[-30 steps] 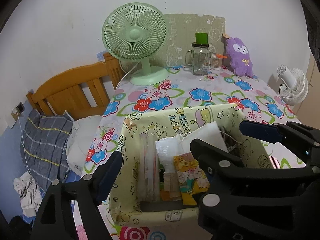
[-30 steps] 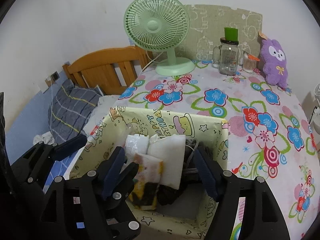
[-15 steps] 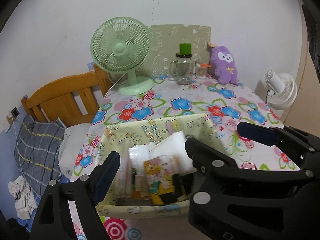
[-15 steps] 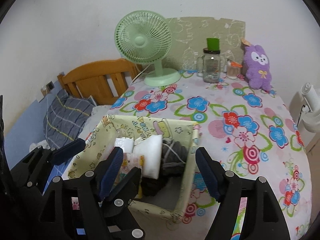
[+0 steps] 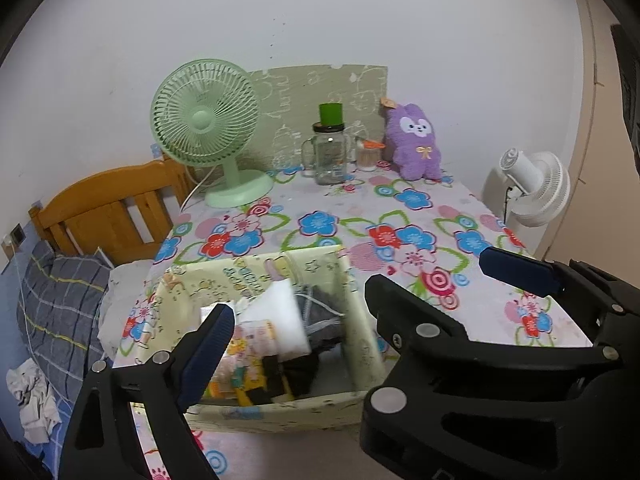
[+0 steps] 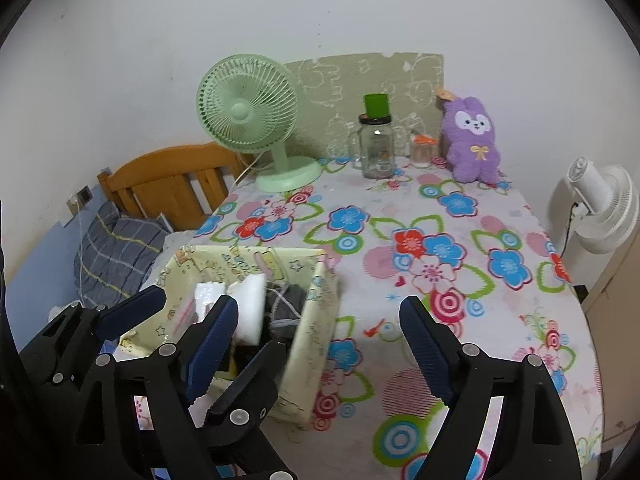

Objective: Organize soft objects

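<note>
Floral tablecloth [image 6: 460,216] holds green fan [image 6: 248,114], glass jar [image 6: 376,148], fuzzy purple plush [image 6: 472,146]. Soft fabric bin [image 5: 360,344] stuffed with packets. Left gripper [image 5: 352,304] and right gripper [image 6: 316,332] both gape, empty.

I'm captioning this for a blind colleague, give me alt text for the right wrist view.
The open right gripper hovers over a floral tablecloth beside a yellow fabric bin stuffed with soft items; a green fan, glass jar and purple plush stand at the back.

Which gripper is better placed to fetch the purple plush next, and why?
Probably the right gripper: it is open, empty, and over the bare tablecloth on the side where the purple plush sits. The left gripper straddles the storage box.
</note>
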A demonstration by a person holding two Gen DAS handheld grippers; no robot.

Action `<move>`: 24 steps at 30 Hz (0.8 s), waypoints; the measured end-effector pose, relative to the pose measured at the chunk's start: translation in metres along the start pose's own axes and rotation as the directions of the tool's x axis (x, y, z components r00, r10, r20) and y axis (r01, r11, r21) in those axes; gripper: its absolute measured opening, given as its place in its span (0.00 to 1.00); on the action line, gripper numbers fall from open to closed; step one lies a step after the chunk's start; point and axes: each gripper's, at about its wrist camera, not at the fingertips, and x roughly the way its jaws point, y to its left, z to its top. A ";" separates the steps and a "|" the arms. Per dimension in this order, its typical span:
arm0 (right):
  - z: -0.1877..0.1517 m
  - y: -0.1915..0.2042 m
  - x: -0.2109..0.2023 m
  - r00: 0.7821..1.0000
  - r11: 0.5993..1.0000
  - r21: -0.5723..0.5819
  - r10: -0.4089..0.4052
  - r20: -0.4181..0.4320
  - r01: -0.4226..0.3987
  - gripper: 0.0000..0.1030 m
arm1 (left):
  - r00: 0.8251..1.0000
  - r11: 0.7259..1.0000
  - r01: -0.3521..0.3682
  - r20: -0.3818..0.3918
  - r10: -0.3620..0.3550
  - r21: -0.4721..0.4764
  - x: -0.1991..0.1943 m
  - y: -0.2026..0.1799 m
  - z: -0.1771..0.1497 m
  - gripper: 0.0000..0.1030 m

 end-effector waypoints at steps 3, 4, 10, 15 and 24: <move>0.000 -0.009 -0.008 1.000 1.000 0.012 -0.008 0.014 0.008 0.85 | 1.000 1.000 0.012 0.011 -0.012 -0.005 -0.004 -0.008 0.002 0.93; 0.000 -0.013 -0.012 1.000 1.000 0.016 -0.011 0.020 0.010 0.85 | 1.000 1.000 0.017 0.013 -0.017 -0.007 -0.005 -0.010 0.003 0.93; -0.001 -0.030 -0.034 0.997 0.998 0.029 -0.048 0.059 0.047 0.86 | 0.999 0.999 0.030 0.040 -0.029 -0.011 -0.015 -0.025 0.008 0.97; -0.003 -0.046 -0.055 0.991 0.994 0.054 -0.095 0.096 0.090 0.88 | 0.997 0.999 0.041 0.069 -0.041 0.000 -0.025 -0.035 0.011 1.00; -0.010 -0.060 -0.089 0.973 0.985 0.075 -0.167 0.162 0.156 0.91 | 0.993 0.999 0.034 0.112 -0.034 0.002 -0.046 -0.043 0.010 1.00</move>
